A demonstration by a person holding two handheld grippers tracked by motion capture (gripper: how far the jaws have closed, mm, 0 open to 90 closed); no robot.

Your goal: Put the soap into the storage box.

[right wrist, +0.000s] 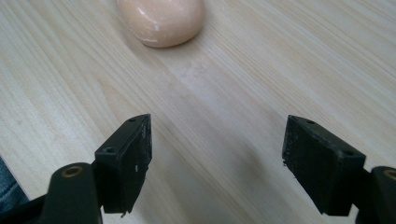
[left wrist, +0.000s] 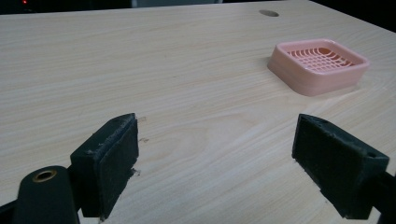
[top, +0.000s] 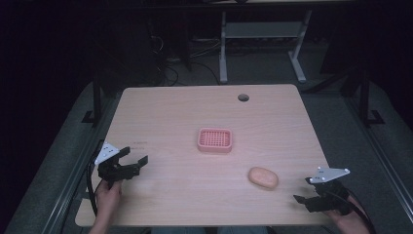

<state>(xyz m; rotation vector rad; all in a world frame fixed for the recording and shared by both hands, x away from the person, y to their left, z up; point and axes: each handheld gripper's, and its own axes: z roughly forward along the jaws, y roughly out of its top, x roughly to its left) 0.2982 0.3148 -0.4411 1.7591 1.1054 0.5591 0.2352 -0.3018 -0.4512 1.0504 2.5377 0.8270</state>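
Near the desk's [top: 160, 105] right front corner the right gripper [top: 308, 189] hovered with its fingers [right wrist: 123, 163] spread and nothing between them, the soap [top: 263, 177] lying just ahead of it. At the left front edge the left gripper [top: 132, 157] also held its fingers [left wrist: 105, 163] spread, empty. Mid-desk sat the pink soap dish [top: 215, 140], well apart from the soap.

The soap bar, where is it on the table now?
In the high view, the soap bar lies near the table's front right, between the pink soap dish and the right gripper.
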